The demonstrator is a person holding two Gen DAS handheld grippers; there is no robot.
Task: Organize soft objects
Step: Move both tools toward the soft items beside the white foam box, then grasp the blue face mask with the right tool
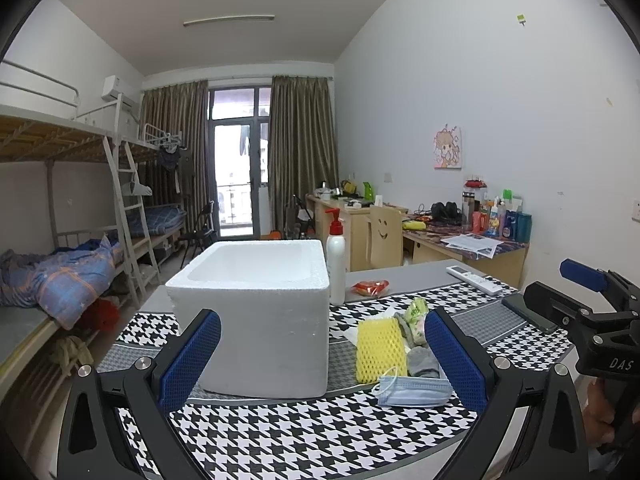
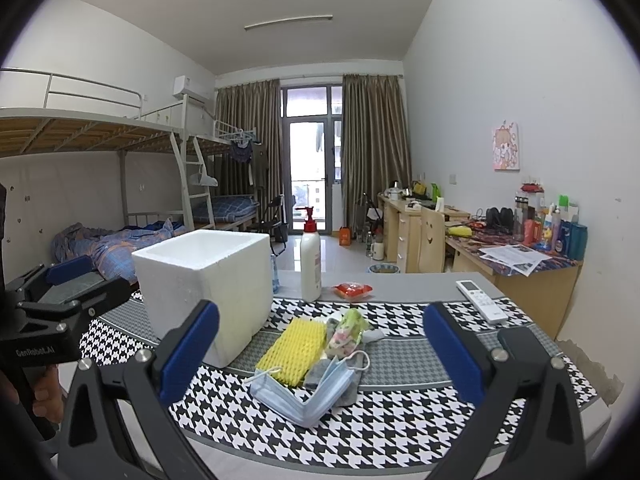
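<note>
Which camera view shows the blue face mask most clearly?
The right wrist view. There the blue face mask lies in the open between the claw fingers, folded, with both ear loops visible. In the left wrist view the mask is partly hidden behind a claw finger, so only part of it shows.

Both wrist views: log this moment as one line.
left tongs open | right tongs open | mask, sponge on table | box untouched
</note>
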